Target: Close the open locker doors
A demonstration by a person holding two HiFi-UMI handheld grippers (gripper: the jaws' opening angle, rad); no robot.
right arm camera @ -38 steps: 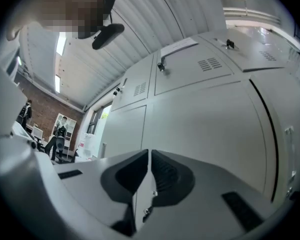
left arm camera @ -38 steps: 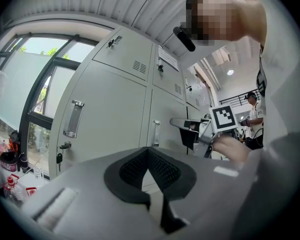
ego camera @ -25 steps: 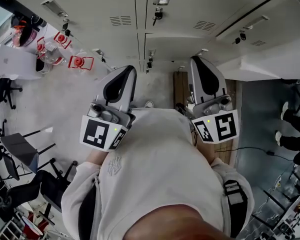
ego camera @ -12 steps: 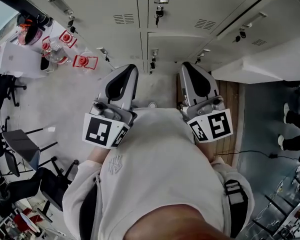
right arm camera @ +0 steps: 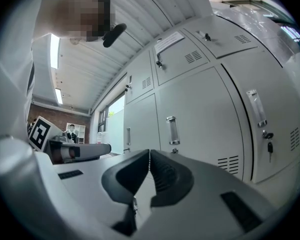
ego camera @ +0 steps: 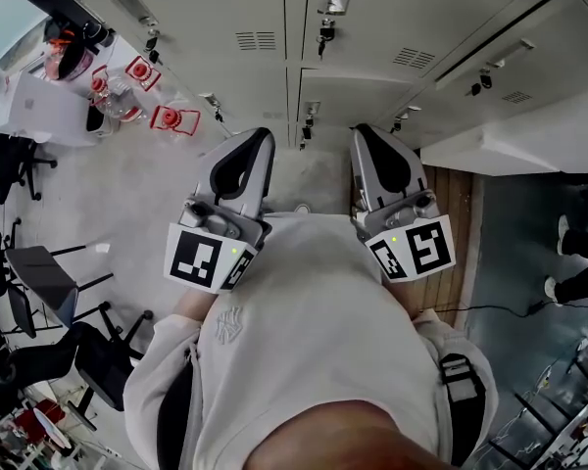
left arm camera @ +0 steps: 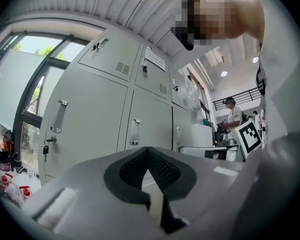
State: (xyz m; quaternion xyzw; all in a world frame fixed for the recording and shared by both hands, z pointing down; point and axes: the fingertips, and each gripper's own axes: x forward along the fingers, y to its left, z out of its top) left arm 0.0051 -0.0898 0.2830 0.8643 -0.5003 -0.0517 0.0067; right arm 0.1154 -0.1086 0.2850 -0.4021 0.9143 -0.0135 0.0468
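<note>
Left gripper (ego camera: 252,137): jaws pressed together, empty, held at the chest, short of the lockers (ego camera: 225,27). The locker doors straight ahead all look shut. Right gripper (ego camera: 368,133): jaws together too, nothing held, also short of the lockers. Right of it a white panel (ego camera: 514,135) sticks out from the locker row. It's probably an open door, can't confirm. My read: nothing is being pushed right now, and that door is likely what's left to close.
</note>
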